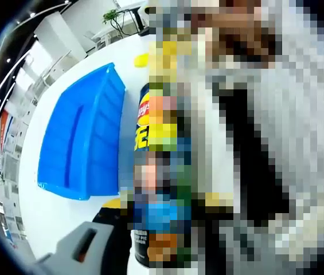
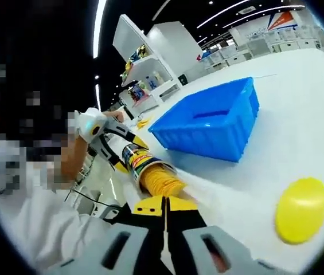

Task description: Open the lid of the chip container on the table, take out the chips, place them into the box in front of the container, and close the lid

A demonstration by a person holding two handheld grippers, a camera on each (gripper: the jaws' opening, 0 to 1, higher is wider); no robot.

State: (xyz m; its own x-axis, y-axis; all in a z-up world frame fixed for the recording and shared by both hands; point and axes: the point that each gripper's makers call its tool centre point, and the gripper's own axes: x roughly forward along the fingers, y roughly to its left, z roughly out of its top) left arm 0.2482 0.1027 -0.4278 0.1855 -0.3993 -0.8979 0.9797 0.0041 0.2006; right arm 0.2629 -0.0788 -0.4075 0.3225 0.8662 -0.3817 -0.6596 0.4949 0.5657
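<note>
The chip container (image 1: 143, 114) lies tilted between the jaws of my left gripper (image 1: 164, 206), which is shut on its body. In the right gripper view a hand holds that left gripper (image 2: 111, 146) around the container (image 2: 134, 159). A ridged yellow stack of chips (image 2: 160, 180) sticks out of the container's open mouth. My right gripper (image 2: 164, 207) is shut, its tips right at the end of the stack; whether they pinch a chip is hidden. The yellow lid (image 2: 301, 209) lies off on the table. The blue box (image 2: 207, 123) stands just beyond the container.
The white table (image 2: 299, 103) stretches around the blue box (image 1: 84, 143), and the yellow lid (image 1: 141, 59) lies past the container. A person in a light sleeve (image 2: 30, 217) is close on the left. Shelves (image 2: 144, 63) stand in the background.
</note>
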